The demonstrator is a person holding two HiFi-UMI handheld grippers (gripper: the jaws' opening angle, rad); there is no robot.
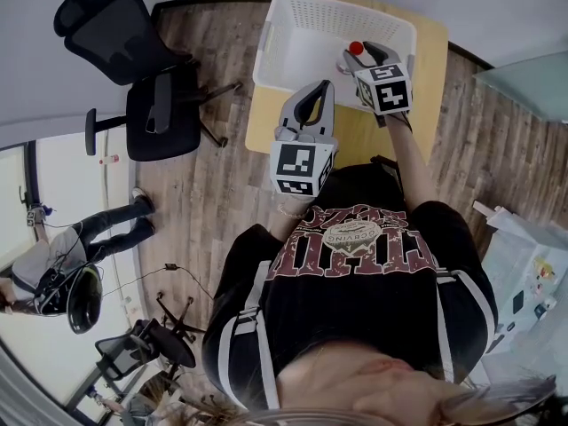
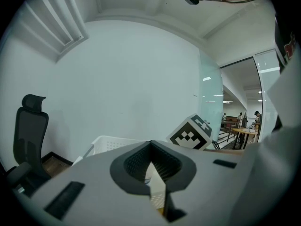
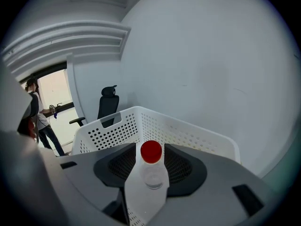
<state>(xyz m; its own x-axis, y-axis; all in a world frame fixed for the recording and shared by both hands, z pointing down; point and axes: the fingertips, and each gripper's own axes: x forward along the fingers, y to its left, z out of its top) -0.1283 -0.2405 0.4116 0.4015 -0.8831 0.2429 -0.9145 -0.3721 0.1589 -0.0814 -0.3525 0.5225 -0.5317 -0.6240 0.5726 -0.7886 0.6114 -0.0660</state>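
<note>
While the left gripper (image 2: 151,146) sits closed and empty near the white perforated plastic basket (image 3: 190,132), the right gripper (image 3: 151,149) clamps a clear red-capped plastic bottle (image 3: 149,185) above that basket. The bottle's long axis runs along the jaws, cap towards the basket's far wall.

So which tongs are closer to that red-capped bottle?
Right. The right tongs are clamped on the bottle, above the white basket; the left tongs sit off to its left, not touching it.
</note>
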